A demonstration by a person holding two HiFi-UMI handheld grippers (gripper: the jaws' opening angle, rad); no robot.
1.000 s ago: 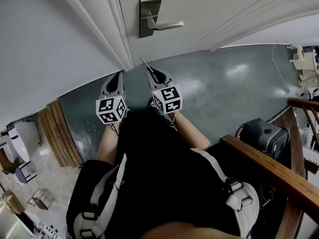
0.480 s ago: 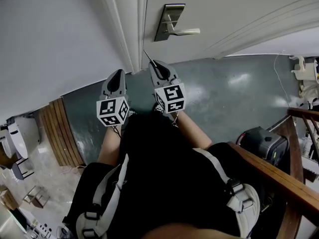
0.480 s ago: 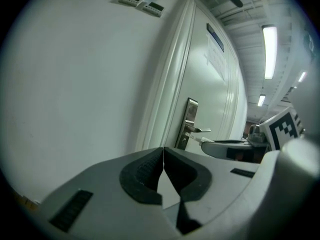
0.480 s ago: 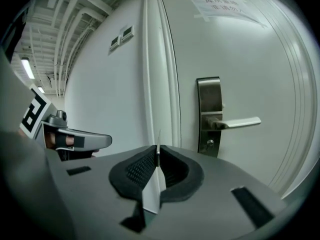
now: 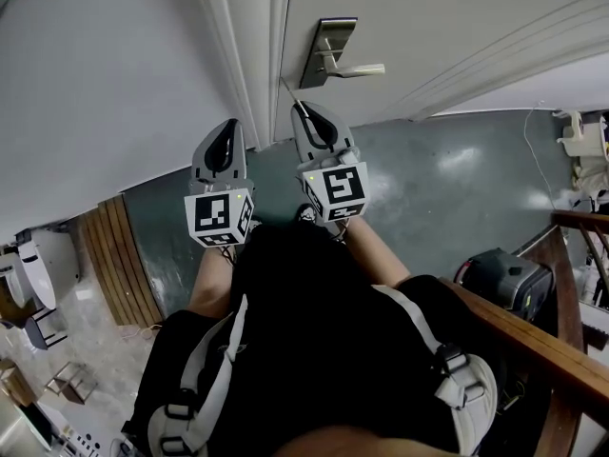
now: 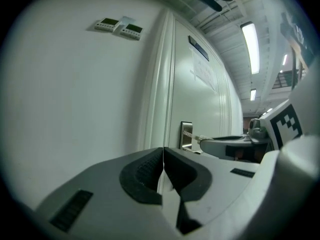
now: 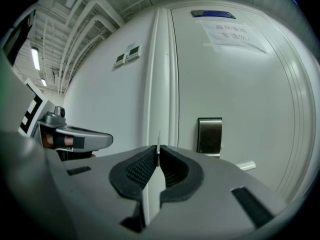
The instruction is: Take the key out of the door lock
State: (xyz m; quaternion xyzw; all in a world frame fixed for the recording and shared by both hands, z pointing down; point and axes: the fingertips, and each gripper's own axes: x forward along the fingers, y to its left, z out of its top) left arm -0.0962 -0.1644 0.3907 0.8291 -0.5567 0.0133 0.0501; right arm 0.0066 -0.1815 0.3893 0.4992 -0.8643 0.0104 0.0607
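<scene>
A brushed-metal lock plate (image 5: pixel 328 50) with a lever handle (image 5: pixel 363 69) sits on the white door (image 5: pixel 447 17). My right gripper (image 5: pixel 304 109) is shut on a thin metal key (image 5: pixel 288 90), whose blade sticks out past the jaws toward the door edge, just below the plate. In the right gripper view the key (image 7: pixel 158 140) stands upright between the pads, left of the lock plate (image 7: pixel 210 135). My left gripper (image 5: pixel 226 129) is beside it, shut with nothing in it; its pads meet in the left gripper view (image 6: pixel 163 156).
The white door frame (image 5: pixel 249 55) and wall (image 5: pixel 95 84) lie left of the door. A wooden railing (image 5: pixel 533 336) and a black case (image 5: pixel 500 272) are at the right, wooden slats (image 5: pixel 114 255) at the left. Two wall controllers (image 7: pixel 127 54) hang high.
Both grippers have risen together toward the lock plate, with the key still in the right one. The door handle now appears closer to the right gripper's tip.
</scene>
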